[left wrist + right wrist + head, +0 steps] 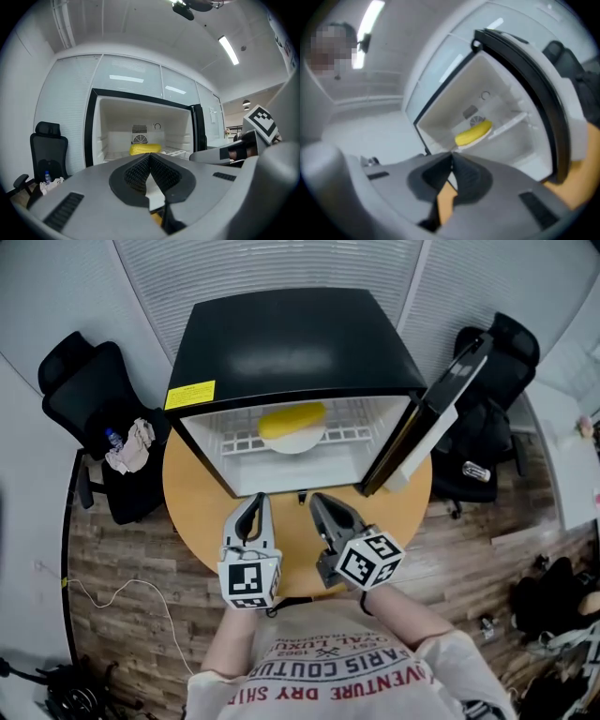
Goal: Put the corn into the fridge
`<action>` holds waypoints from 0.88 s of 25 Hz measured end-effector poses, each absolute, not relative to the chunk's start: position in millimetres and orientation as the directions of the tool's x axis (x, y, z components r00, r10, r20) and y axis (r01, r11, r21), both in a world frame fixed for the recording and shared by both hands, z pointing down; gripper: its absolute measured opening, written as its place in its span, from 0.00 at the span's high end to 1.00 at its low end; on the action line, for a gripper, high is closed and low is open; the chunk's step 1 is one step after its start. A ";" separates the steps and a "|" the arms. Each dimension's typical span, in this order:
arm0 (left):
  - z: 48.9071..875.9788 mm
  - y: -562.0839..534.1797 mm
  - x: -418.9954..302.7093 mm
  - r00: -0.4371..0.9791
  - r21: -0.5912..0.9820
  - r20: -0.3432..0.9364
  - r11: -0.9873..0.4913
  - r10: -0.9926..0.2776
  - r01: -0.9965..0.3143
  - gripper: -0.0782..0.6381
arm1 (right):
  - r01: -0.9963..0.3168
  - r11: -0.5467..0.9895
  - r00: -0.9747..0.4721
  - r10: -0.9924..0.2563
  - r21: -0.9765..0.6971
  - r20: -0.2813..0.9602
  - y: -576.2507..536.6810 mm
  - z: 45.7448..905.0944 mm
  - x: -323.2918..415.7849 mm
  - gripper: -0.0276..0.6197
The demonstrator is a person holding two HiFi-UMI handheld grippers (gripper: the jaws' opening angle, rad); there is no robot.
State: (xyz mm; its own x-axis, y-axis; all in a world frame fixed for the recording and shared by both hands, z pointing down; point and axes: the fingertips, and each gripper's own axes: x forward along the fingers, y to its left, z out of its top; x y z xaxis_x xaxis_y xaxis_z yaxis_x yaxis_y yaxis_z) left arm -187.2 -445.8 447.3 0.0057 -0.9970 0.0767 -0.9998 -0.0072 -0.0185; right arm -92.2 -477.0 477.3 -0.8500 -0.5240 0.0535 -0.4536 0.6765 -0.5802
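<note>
A yellow corn cob (292, 419) lies on a white plate (296, 442) on the wire shelf inside the open black mini fridge (281, 343). The corn (145, 149) also shows in the left gripper view, and the corn (474, 132) in the right gripper view appears tilted. Both grippers hover over the round wooden table (192, 498) in front of the fridge. My left gripper (257, 500) is shut with nothing in it. My right gripper (322, 502) is shut and empty too, rolled to one side. The fridge door (441, 404) stands open at the right.
Black office chairs stand on both sides: one chair (89, 390) at the left with a cloth and bottle on it, another chair (497, 362) behind the door at the right. A wooden floor surrounds the table. A white wall with blinds is behind the fridge.
</note>
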 end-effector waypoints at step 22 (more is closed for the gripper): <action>427.6 -410.0 -156.9 0.028 -0.059 0.036 -0.030 -0.999 -0.998 0.84 | -0.513 0.857 -0.855 -0.515 0.048 0.054 -435.9 439.0 -75.0 0.91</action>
State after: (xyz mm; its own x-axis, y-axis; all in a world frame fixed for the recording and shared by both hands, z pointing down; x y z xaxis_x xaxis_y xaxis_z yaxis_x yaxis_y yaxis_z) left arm -156.9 -410.0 427.6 0.0281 -0.9989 0.0363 -0.9978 -0.0303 -0.0591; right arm -75.0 -435.9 439.0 -0.8555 -0.5150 0.0541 -0.5130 0.8571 0.0476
